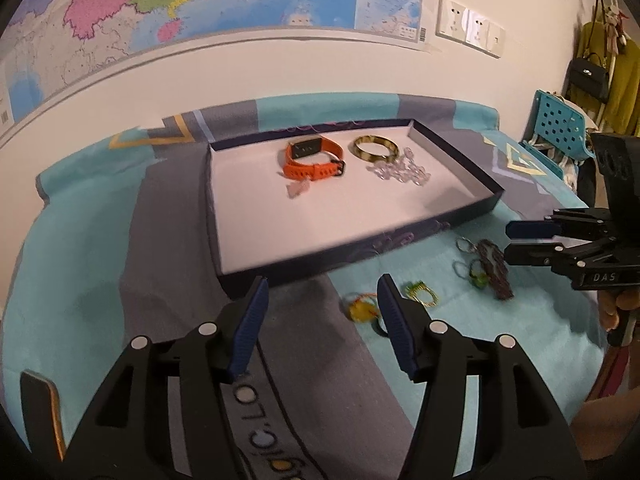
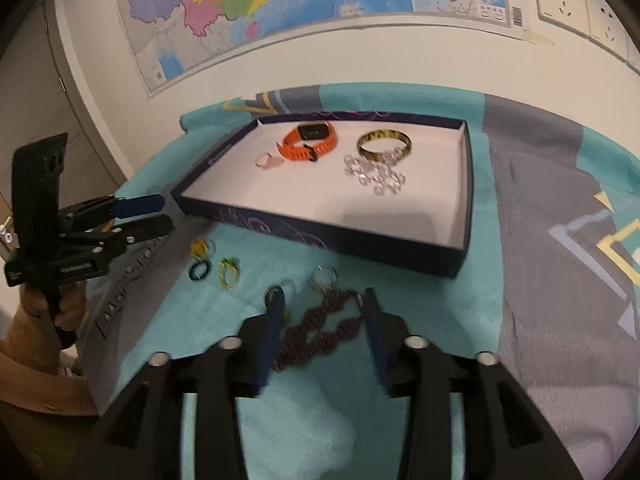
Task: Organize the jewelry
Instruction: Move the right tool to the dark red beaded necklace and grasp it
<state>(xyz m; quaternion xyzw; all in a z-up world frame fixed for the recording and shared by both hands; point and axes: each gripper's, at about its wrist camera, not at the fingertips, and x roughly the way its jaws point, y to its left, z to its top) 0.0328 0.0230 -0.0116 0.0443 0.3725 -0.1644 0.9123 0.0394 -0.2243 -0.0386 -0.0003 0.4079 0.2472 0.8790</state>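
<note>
Shallow dark box lid serving as tray [image 1: 360, 254], pale lining, sits on a teal-and-grey patterned cloth [image 1: 80, 272] against the wall.

Inside the tray, toward its far end: orange watch [image 1: 314, 159] with dark face, lying on its side; gold-and-black bangle [image 1: 375, 148] to its right; clear crystal bead bracelet [image 1: 400, 170] touching the bangle's near edge; a small pale pink ring [image 2: 266, 161] just beside the watch on its near-left side (blurred in the left wrist view, clearer from the right).

Still on the cloth, outside the tray's near wall: dark reddish-brown bead strand [image 2: 320, 334], bunched; a thin metal ring [image 2: 323, 278] at its far end; yellow-green wire ring [image 2: 228, 274]; small black ring [image 2: 199, 271]; yellow-orange piece [image 2: 202, 248] beside the black ring. Motion blur on all of these; finer detail not readable.

Left gripper [image 1: 320, 308]: fingers spread wide, nothing between them, hovering over the cloth just short of the tray's near wall. Yellow-orange piece lies near its right finger.

Right gripper [image 2: 322, 320]: fingers apart, unclenched, straddling the bead strand from above (contact with the strand cannot be told). Seen from the left wrist view, the gap between its fingers looks narrow.

Background: wall map [image 2: 280, 4], wall sockets [image 1: 470, 26].
</note>
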